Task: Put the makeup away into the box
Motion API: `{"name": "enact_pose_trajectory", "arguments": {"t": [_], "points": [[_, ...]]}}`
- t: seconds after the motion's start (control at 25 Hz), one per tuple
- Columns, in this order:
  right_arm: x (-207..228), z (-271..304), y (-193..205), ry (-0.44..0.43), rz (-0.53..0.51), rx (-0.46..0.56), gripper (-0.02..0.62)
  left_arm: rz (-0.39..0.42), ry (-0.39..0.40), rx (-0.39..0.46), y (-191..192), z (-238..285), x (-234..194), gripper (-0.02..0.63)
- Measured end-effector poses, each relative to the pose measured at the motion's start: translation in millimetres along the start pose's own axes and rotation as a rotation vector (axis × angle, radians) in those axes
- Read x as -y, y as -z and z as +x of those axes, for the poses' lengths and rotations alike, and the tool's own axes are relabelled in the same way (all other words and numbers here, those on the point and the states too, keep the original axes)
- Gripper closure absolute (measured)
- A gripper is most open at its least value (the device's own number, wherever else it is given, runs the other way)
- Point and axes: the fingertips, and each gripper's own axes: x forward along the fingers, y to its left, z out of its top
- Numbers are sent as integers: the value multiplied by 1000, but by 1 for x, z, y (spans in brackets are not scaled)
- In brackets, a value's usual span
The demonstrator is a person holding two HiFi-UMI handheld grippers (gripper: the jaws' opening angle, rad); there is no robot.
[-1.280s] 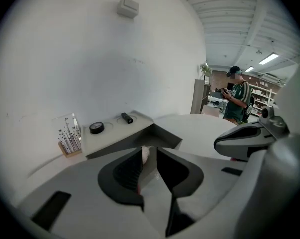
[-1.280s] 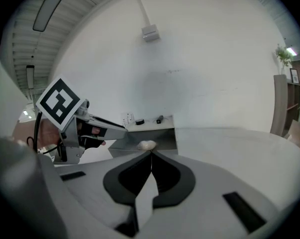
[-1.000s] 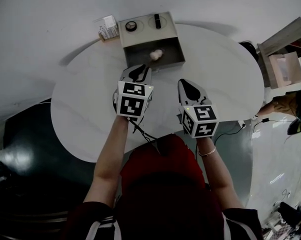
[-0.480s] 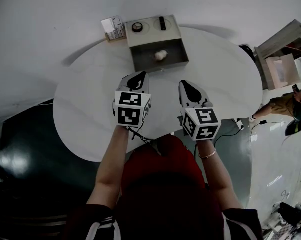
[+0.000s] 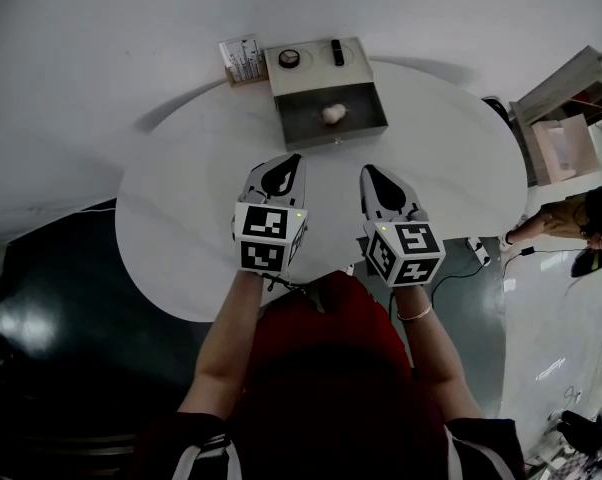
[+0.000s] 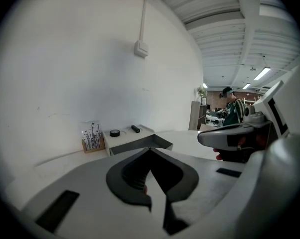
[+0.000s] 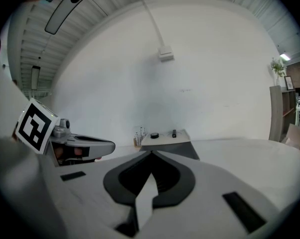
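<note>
The left gripper [image 5: 294, 158] and the right gripper [image 5: 367, 169] are side by side over the near half of the round white table [image 5: 181, 208]. Both have their jaws pressed together on nothing. The open grey box [image 5: 303, 118] sits straight ahead at the far edge, about equally near both. A pale round puff [image 5: 333, 114] lies inside it. 1 round black compact [image 5: 289, 58] and 1 black tube [image 5: 337, 52], long axis near-to-far, rest on its far ledge.

One table [image 5: 181, 218], one box [image 5: 316, 71], one round compact [image 5: 289, 58], one dark tube [image 5: 337, 52], one pale puff [image 5: 333, 114], one card holder [image 5: 243, 60]; two grippers: left gripper [image 5: 295, 157], right gripper [image 5: 367, 169].
</note>
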Motion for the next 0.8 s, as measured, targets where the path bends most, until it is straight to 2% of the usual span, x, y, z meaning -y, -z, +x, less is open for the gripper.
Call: {"name": "enact_pose_trajectory", "arguments": {"t": [0.8], "points": [[-41, -10, -1, 10, -37, 22, 581, -35, 30, 60, 11, -44, -13, 584]]}}
